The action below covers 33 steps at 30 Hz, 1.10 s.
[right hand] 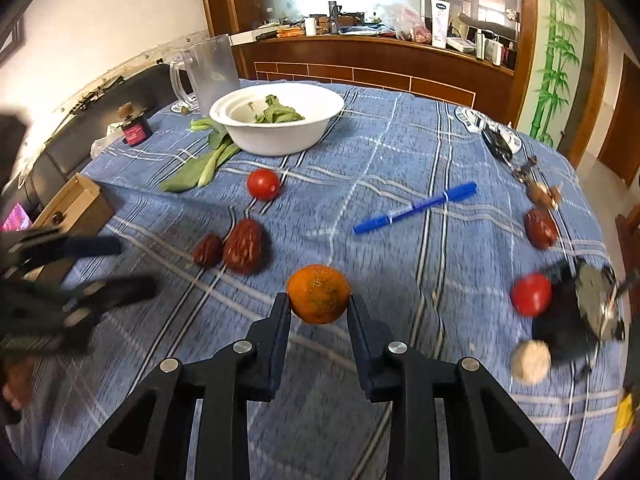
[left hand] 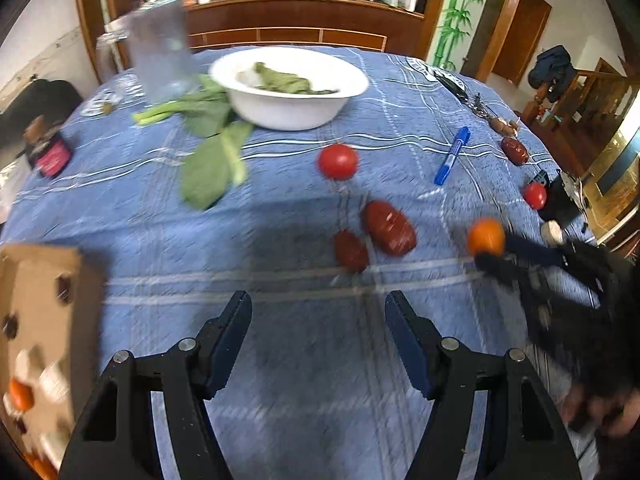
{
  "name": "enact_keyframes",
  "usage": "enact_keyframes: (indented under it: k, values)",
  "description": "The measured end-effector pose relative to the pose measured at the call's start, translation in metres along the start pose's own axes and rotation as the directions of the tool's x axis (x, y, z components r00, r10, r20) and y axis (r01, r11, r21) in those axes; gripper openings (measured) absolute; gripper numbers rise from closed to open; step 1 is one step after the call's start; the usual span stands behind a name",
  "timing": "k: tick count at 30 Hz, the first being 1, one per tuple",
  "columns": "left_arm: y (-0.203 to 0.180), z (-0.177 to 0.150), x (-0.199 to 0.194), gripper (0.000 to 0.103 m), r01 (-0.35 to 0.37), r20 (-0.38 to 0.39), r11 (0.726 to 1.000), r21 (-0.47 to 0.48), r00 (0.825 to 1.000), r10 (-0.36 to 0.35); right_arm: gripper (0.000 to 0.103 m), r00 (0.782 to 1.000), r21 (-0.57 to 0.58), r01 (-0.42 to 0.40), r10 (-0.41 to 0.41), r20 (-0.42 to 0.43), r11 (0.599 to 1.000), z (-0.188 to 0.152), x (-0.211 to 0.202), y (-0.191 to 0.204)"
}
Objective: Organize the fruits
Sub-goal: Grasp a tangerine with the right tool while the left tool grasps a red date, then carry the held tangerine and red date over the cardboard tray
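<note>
Orange (right hand: pixel 319 293) sits between right claw (right hand: pixel 319 307) fingertips, pads pressing both sides. Left claw (left hand: pixel 318 312) wide, empty, left of orange.

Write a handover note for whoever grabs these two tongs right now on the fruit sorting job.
Right tongs: closed around the orange at their tips, orange at the blue cloth.
Left tongs: open, empty, above bare blue tablecloth.
On the table: two tomatoes, two red dates side by side, a third date near the far right.
Cardboard box at the left edge already holds an orange fruit and some small dark ones.
Left: box the orange, then the tomatoes and dates.
</note>
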<state>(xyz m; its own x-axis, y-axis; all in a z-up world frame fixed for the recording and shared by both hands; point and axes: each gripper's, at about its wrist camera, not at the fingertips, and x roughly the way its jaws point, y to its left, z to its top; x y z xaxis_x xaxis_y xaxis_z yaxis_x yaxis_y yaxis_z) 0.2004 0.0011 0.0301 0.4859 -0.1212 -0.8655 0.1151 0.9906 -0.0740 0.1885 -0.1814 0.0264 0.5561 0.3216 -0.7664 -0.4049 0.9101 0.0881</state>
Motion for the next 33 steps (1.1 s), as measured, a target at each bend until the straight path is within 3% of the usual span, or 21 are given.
enact_keyframes:
  k: [2,5,8,11,13,18,27,33]
  values:
    - [-0.007,0.008,0.013,0.064,0.005,-0.005,1.000,0.023,1.000,-0.004,0.032,1.000,0.004,-0.008,0.008,-0.002,1.000,-0.005,-0.004,-0.002]
    - [-0.013,0.013,0.027,0.040,0.002,-0.023,0.999,0.051,1.000,0.000,0.032,1.000,0.018,-0.023,0.023,0.002,1.000,-0.011,-0.008,-0.005]
    - [-0.011,0.015,0.031,0.036,-0.022,-0.001,0.998,0.052,1.000,0.022,0.032,1.000,0.031,-0.030,0.030,0.005,0.999,-0.013,-0.009,-0.006]
    - [-0.001,0.013,0.027,0.016,-0.016,0.011,0.999,0.033,1.000,0.016,0.032,1.000,0.042,-0.028,0.027,0.007,0.999,-0.014,-0.008,-0.006]
    - [0.010,0.011,0.021,0.016,0.035,0.010,0.999,-0.004,0.999,-0.035,0.032,1.000,0.052,-0.029,0.029,0.004,0.998,-0.016,-0.008,-0.006]
    - [0.021,-0.009,-0.004,0.016,0.049,0.043,0.999,-0.007,0.998,-0.049,0.032,1.000,0.044,-0.019,0.018,0.017,0.999,-0.021,-0.019,0.003]
    - [0.031,-0.067,-0.037,0.016,0.143,-0.009,0.989,-0.027,0.990,-0.143,0.032,1.000,0.078,-0.031,0.030,0.007,0.997,-0.045,-0.042,0.018]
    - [0.022,-0.100,-0.045,0.017,0.096,-0.044,0.993,0.062,0.995,-0.094,0.032,0.999,0.093,-0.019,0.022,-0.031,0.995,-0.073,-0.049,0.030]
